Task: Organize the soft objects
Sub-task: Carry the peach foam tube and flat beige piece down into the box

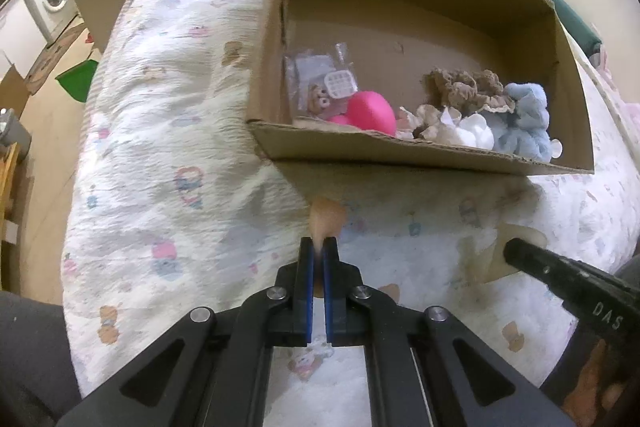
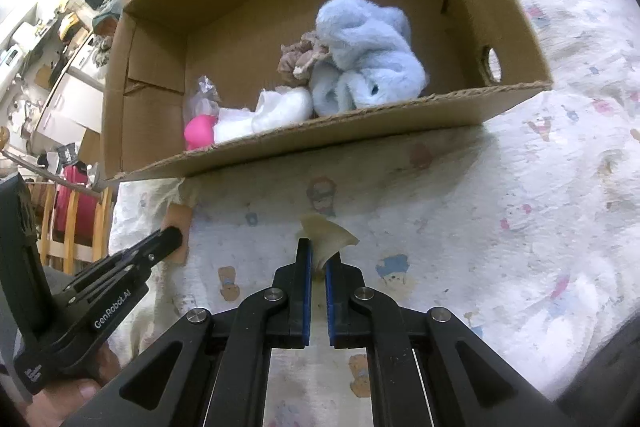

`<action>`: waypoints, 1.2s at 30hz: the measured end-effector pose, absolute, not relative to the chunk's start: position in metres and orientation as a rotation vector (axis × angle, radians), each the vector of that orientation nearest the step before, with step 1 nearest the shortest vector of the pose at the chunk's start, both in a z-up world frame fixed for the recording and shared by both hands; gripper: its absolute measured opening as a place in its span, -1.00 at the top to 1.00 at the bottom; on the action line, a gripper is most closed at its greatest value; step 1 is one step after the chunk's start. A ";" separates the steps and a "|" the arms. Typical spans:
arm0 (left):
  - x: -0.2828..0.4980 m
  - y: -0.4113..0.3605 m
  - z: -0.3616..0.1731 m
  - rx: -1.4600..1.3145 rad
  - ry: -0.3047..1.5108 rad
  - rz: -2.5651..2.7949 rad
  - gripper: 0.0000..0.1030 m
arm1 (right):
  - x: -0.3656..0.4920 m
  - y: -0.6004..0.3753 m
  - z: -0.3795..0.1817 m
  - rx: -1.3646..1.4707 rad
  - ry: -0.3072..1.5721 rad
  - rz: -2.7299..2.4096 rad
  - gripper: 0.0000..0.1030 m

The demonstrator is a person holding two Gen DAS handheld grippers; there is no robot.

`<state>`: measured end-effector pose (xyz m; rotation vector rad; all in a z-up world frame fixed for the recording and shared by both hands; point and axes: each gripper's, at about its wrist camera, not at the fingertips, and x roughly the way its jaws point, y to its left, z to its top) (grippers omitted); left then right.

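Right now each hand has a small soft piece pinched off the bed's printed quilt (image 1: 168,131), just short of the cardboard box (image 1: 400,151): the left tongs (image 1: 319,251) are clamped on a peach-coloured scrap (image 1: 326,217), and the right tongs (image 2: 318,259) are clamped on a pale cream scrap (image 2: 326,233), both pairs drawn nearly together with only the thin material between the blue pads. Both scraps sit at the very tips, so the hold looks slight; I'd say the thing to do is keep the squeeze steady and not jerk, because a flimsy piece like that could slide out on the way up. The near wall of the box stands between the tongs and the inside, so each load needs lifting above that rim before going forward, or the dangling end may catch on the cardboard edge. Inside, the blue plush (image 2: 366,55), the brown frilly bits (image 1: 464,87), the white fluff (image 2: 266,113) and the pink ball (image 1: 370,113) crowd the near side, with a clear packet (image 1: 320,83) in the left corner; the far floor of the box is bare, so that seems the sensible spot to let go. With the two tongs close beside each other, taking them over one at a time would likely avoid a knock
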<state>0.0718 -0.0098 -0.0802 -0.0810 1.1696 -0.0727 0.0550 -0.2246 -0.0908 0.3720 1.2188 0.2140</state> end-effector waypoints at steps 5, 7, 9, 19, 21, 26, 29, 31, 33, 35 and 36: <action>0.063 0.004 -0.065 -0.097 1.138 -0.053 0.92 | 0.048 -0.225 -0.083 0.371 1.193 0.225 0.86; 0.059 0.009 -0.060 -0.102 1.129 -0.042 0.92 | 0.046 -0.225 -0.079 0.364 1.183 0.228 0.86; 0.055 0.011 -0.055 -0.100 1.117 -0.040 0.92 | 0.044 -0.226 -0.075 0.361 1.172 0.230 0.86; 0.035 0.006 -0.026 -0.093 1.022 -0.045 0.92 | 0.031 -0.237 -0.049 0.393 1.095 0.237 0.86; 0.031 0.005 -0.015 -0.107 0.998 -0.052 0.92 | 0.027 -0.242 -0.042 0.410 1.077 0.237 0.86; 0.025 0.006 0.013 -0.100 0.932 -0.070 0.92 | 0.022 -0.252 -0.024 0.435 1.033 0.244 0.86; 0.023 0.010 0.033 -0.108 0.892 -0.087 0.92 | 0.019 -0.259 -0.010 0.454 0.992 0.252 0.86; 0.025 0.012 0.043 -0.111 0.876 -0.090 0.92 | 0.020 -0.263 -0.002 0.456 0.972 0.251 0.86; 0.029 0.013 0.051 -0.118 0.863 -0.094 0.92 | 0.023 -0.268 0.005 0.456 0.954 0.248 0.86; 0.036 0.012 0.058 -0.123 0.853 -0.101 0.92 | 0.028 -0.271 0.010 0.459 0.942 0.247 0.86; 0.040 0.011 0.060 -0.122 0.849 -0.101 0.92 | 0.032 -0.273 0.014 0.459 0.934 0.248 0.86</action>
